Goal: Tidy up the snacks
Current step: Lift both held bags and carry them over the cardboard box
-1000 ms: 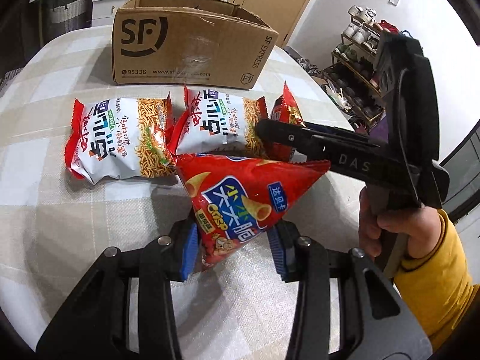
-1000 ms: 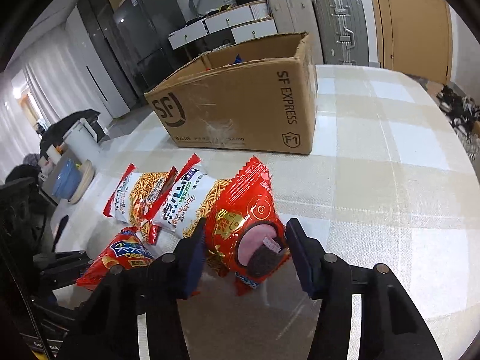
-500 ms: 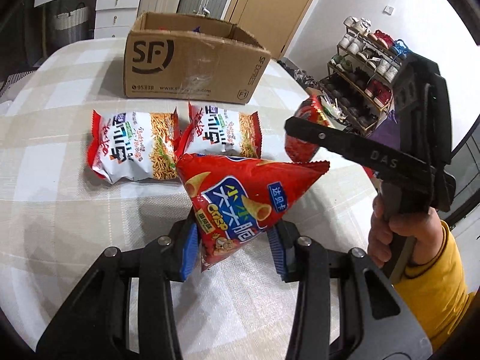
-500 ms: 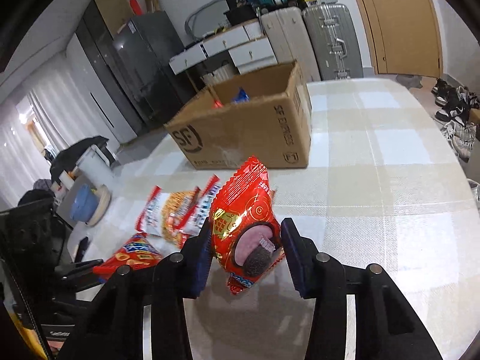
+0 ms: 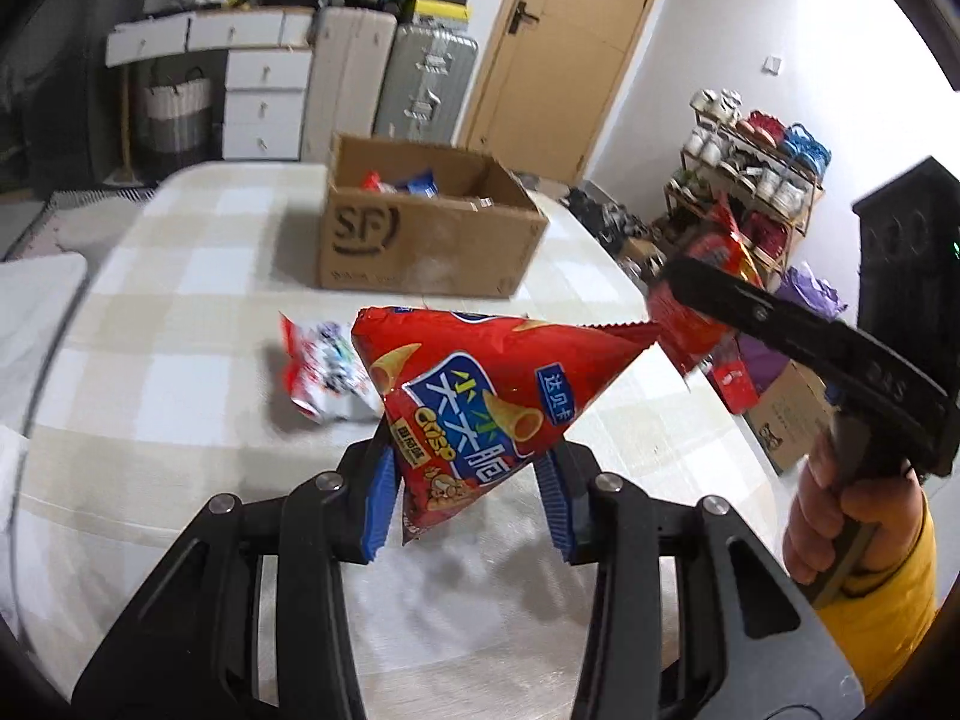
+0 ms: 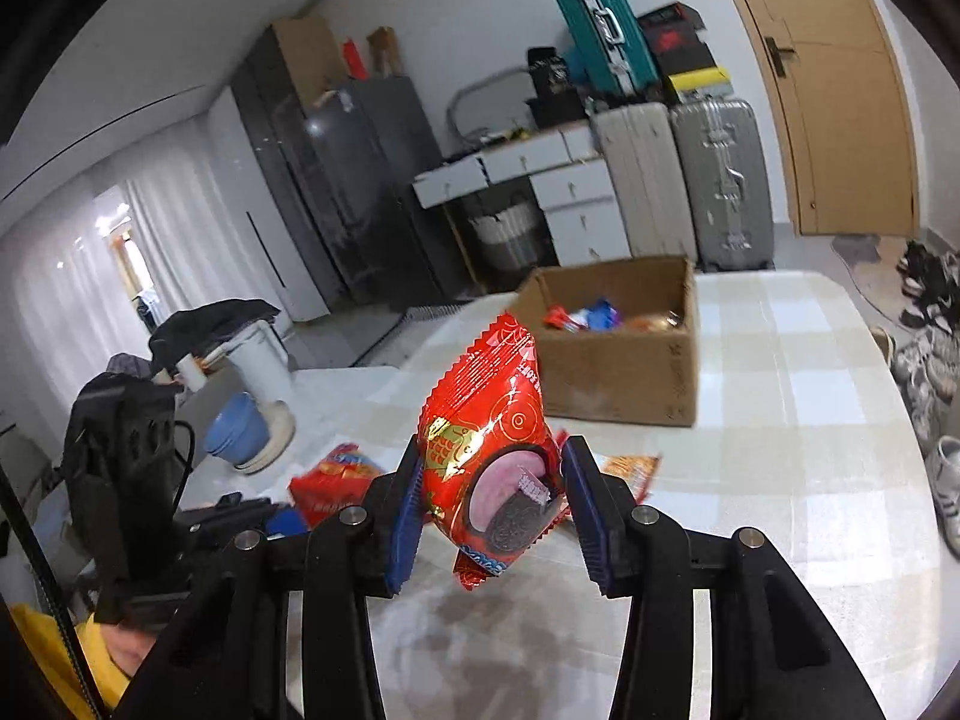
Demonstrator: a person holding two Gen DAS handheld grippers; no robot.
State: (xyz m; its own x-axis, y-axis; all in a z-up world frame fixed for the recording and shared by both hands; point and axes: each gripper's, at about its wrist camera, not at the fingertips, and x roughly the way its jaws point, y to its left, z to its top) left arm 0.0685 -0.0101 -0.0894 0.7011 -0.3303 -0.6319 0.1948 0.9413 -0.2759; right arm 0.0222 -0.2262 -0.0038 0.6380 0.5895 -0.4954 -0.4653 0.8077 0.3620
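A checked surface [image 5: 180, 324] carries an open box [image 5: 420, 240] ahead of the left tool [image 5: 468, 480], which is clamped on a crisp bag [image 5: 480, 396] lifted clear; carrying to the box looks underway. Noodle packs [image 5: 330, 378] beneath are blurred. The right tool [image 6: 489, 510] is clamped on a cookie pack [image 6: 486, 456]; next, both should release over the box [image 6: 618, 372], whose contents are hard to identify.

a wooden door [image 5: 558, 54] stands shut at the back, with two upright suitcases [image 6: 684, 180] beside it and a teal case [image 6: 603, 30] tilted on top of dark boxes. white drawers [image 5: 264, 96] sit left of the suitcases, a woven basket [image 5: 174, 114] under them. a shoe rack [image 5: 756, 174] lines the right wall. a blue bucket [image 6: 237, 429] stands on the floor.
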